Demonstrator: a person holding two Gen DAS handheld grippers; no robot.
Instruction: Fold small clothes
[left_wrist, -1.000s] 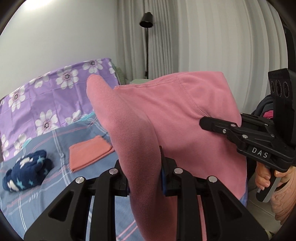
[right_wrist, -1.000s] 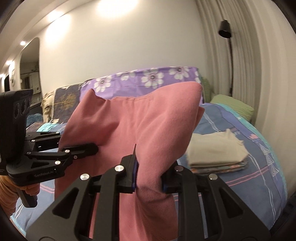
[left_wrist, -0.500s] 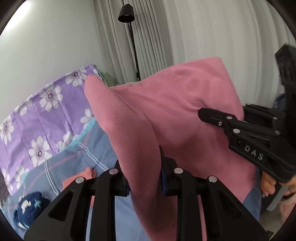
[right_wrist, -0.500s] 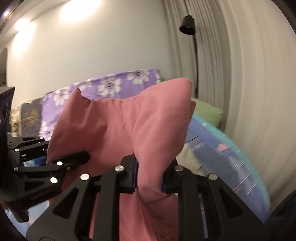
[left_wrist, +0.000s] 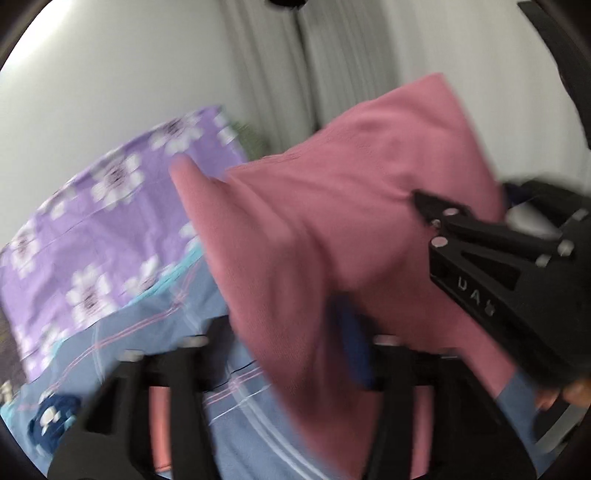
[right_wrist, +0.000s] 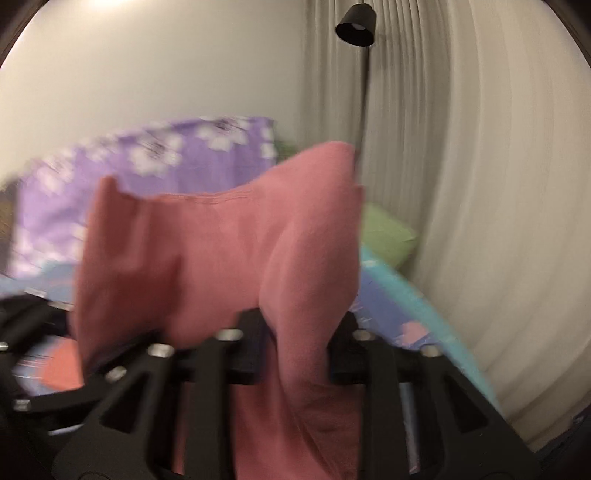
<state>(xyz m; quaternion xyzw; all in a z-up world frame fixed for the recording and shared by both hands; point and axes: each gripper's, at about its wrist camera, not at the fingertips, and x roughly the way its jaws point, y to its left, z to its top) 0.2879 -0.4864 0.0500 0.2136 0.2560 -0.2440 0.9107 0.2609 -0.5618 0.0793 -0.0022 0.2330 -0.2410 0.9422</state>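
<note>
Both grippers — left gripper (left_wrist: 295, 343) and right gripper (right_wrist: 295, 354) — stay clamped on the pink garment (left_wrist: 351, 229), now swinging blurred toward 12 o'clock above the bed (left_wrist: 155, 325) — likely shaking it flat.

The right claw (right_wrist: 293, 349) pinches a pink garment (right_wrist: 221, 258) above the bed (right_wrist: 402, 306), picture blurred.

Soft matt pink cloth garment (left_wrist: 351, 221); matt black plastic fingers (right_wrist: 247, 347).
</note>
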